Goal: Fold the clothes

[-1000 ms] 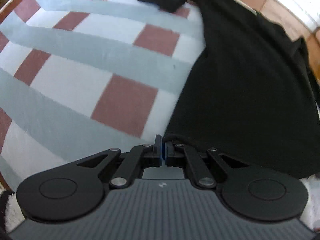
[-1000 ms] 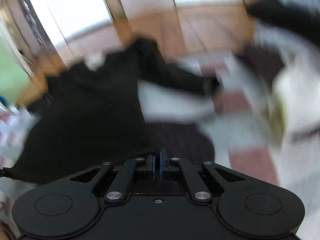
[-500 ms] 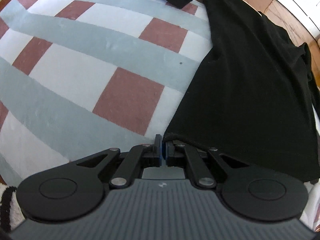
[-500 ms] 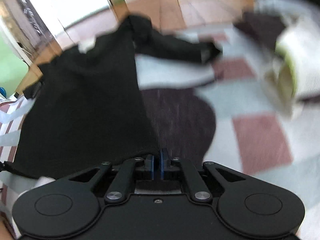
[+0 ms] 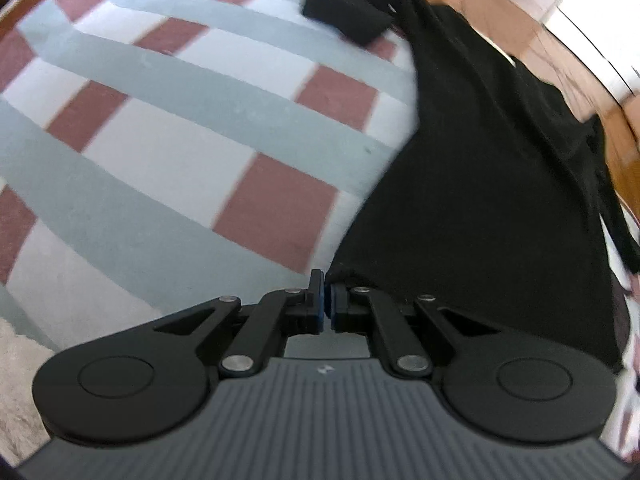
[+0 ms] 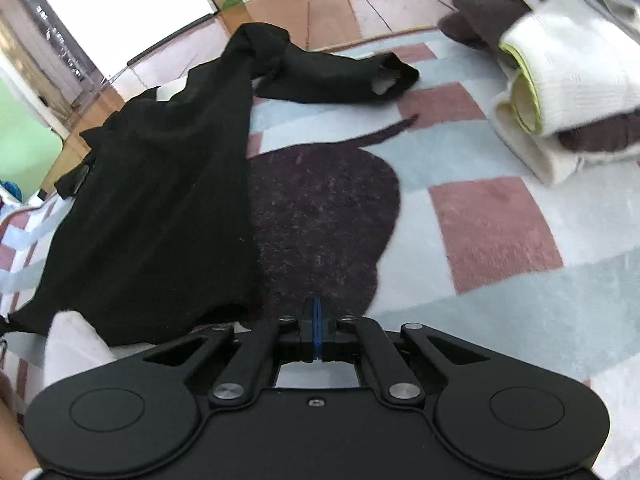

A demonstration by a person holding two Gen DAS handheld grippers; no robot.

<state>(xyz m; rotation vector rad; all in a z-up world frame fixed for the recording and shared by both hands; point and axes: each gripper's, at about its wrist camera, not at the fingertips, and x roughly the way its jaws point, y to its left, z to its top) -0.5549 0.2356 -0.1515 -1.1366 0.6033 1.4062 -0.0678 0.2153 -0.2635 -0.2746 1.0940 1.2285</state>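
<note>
Draped limply over a checked blanket [image 5: 168, 128], a soft, light black garment [image 5: 480, 208] is pinched at its hem corners (best hold) by the closed left gripper [image 5: 325, 300] and closed right gripper [image 6: 317, 326].

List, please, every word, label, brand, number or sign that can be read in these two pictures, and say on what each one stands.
No readable words or numbers in either view.
Left claw: a small pale emblem on its grey ribbed body, a mark and no letters.
Black garment: a white tag at the collar, too small to read.
Folded clothes pile: no print visible.
</note>
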